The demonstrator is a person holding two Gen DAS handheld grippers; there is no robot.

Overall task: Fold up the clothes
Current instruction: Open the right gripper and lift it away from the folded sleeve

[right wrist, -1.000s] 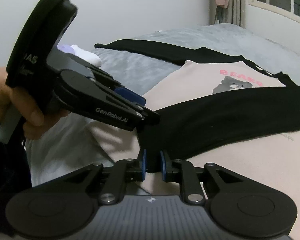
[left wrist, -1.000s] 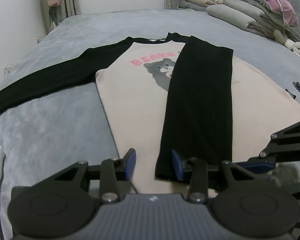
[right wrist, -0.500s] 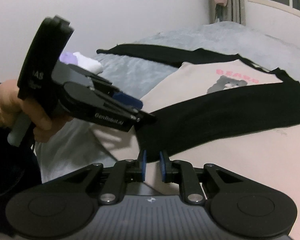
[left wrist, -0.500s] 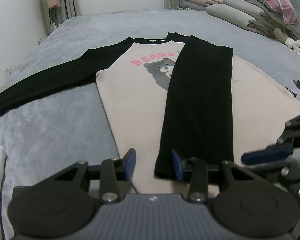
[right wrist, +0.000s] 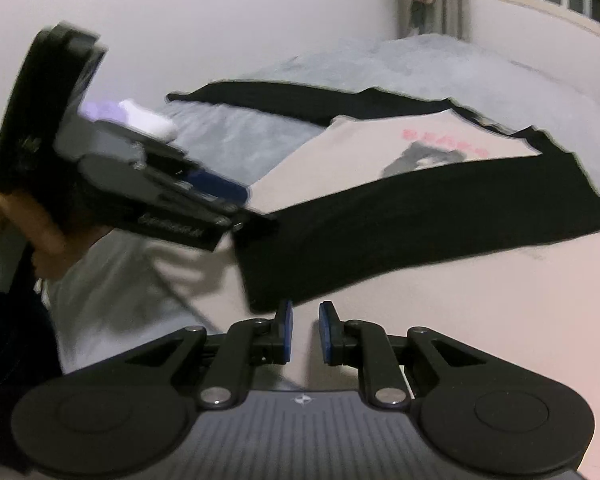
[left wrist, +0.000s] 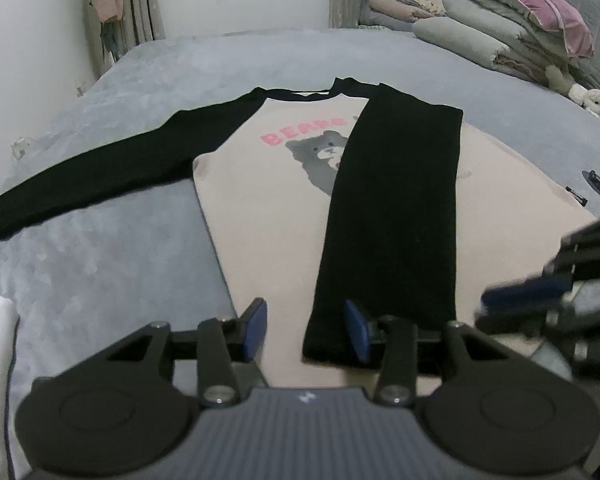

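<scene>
Shirt [left wrist: 268,216] flat on grey bed [left wrist: 100,264], beige body, black sleeves. One sleeve [left wrist: 396,216] folded down over shirt front, cuff at hem; other sleeve [left wrist: 88,176] stretched out sideways from shirt. Left gripper [left wrist: 306,330] at hem beside folded cuff, jaws spread, just been opening, pinching nothing. Right gripper [right wrist: 304,330] near same cuff, narrow gap, empty.
</scene>
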